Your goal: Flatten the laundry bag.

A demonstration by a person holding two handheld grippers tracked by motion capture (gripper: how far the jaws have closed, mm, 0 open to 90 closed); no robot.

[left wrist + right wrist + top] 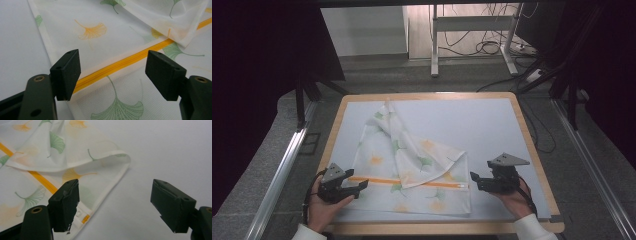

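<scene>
Cloth: we see a leaf-print bag (412, 165) with an orange zipper (409, 182), partly folded on the bench (492, 125).
Left tool (362, 186): released, jaws astride the zipper.
Right tool (474, 180): released, beside the bag's corner.

Folded leaf-print zippered pouch (412, 170), flat

Even, diffuse overhead light falls on the pale blue-grey tabletop (492, 125) in the high view, where shadows are faint and the surroundings at both sides sink into near-black. In both gripper views the white leaf-printed mesh fabric with an orange zipper (120, 65) is sharp at mid-distance, free of glare. The black jaws at the bottom edges appear slightly soft, with mild wide-angle stretching.
</scene>
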